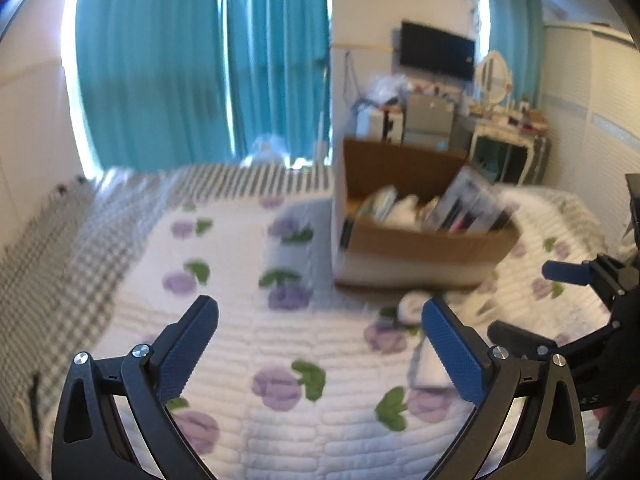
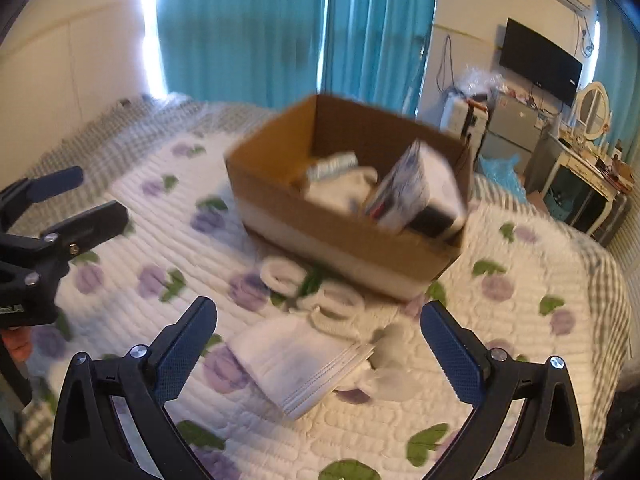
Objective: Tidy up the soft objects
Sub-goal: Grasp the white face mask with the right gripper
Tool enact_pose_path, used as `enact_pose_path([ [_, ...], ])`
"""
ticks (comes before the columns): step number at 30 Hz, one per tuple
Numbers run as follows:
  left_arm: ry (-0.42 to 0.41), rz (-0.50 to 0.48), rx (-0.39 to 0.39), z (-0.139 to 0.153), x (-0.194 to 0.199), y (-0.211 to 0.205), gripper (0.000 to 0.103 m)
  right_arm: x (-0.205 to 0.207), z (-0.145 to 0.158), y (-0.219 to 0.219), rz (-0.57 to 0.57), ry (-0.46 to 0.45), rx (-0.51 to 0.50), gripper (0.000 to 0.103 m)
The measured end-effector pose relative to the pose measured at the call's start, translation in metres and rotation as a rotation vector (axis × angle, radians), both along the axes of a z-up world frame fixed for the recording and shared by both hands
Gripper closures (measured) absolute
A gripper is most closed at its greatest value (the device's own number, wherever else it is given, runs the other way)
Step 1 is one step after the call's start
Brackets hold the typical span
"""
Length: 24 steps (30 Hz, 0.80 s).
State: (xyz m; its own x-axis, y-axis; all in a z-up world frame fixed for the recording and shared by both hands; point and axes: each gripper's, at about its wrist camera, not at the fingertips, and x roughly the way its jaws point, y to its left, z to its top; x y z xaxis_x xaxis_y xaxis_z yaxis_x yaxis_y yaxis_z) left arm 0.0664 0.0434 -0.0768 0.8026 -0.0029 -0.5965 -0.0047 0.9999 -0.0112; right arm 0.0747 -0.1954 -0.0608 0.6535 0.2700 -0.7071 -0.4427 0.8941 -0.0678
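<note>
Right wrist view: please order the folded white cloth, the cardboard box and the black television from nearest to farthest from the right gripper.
1. Folded white cloth: on the bed quilt, just ahead of the open right gripper, between its fingers.
2. Cardboard box: farther up the bed, centre.
3. Black television: on the far wall, upper right.

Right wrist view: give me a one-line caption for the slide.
Open right gripper above folded white cloth and rolled white socks on floral quilt, before a cardboard box.

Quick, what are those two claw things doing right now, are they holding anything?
Left gripper: open, holding nothing.
Right gripper: open, holding nothing, above a folded white cloth.
</note>
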Motion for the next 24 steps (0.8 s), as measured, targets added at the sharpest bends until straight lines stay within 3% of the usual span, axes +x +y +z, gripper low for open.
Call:
enact_pose_path([
  [3, 0.058, 0.003, 0.02, -0.026, 0.003, 0.003, 0.0, 0.008, -0.034, 0.008, -0.004, 0.031, -0.021, 0.015],
  [6, 0.101, -0.004, 0.021, -0.04, 0.006, 0.005, 0.0, 0.013, -0.055, 0.014, 0.008, 0.071, -0.013, 0.015],
  [12, 0.126, -0.018, 0.01, -0.044, 0.004, 0.001, 0.0, 0.019, -0.094, 0.025, 0.036, 0.167, -0.069, 0.015],
  [19, 0.145, -0.018, 0.026, -0.051, 0.006, 0.0, 0.0, 0.017, -0.108, 0.032, 0.053, 0.19, -0.111, 0.018],
  [24, 0.16, -0.01, 0.04, -0.055, 0.006, -0.001, 0.0, 0.019, -0.116, 0.034, 0.072, 0.207, -0.107, 0.035],
])
